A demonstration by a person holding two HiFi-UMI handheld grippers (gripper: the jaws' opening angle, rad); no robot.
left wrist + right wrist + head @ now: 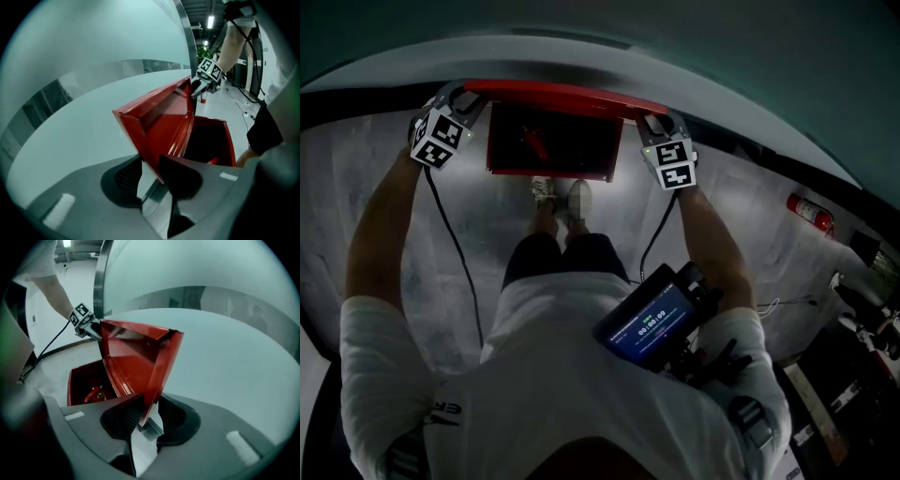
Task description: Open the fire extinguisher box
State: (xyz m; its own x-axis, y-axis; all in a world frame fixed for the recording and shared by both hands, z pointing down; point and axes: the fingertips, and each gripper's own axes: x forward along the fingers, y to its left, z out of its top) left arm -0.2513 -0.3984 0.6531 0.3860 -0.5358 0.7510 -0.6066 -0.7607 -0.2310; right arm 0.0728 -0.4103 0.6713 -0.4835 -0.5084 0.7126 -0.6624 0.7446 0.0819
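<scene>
Both left tool (157, 173), right tool (149, 416) pinch raised lid (562, 94) corners; long axis left-right.

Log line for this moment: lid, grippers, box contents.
lid: raised | box: open | left gripper: shut on lid corner | right gripper: shut on lid corner | inside: red extinguisher
</scene>
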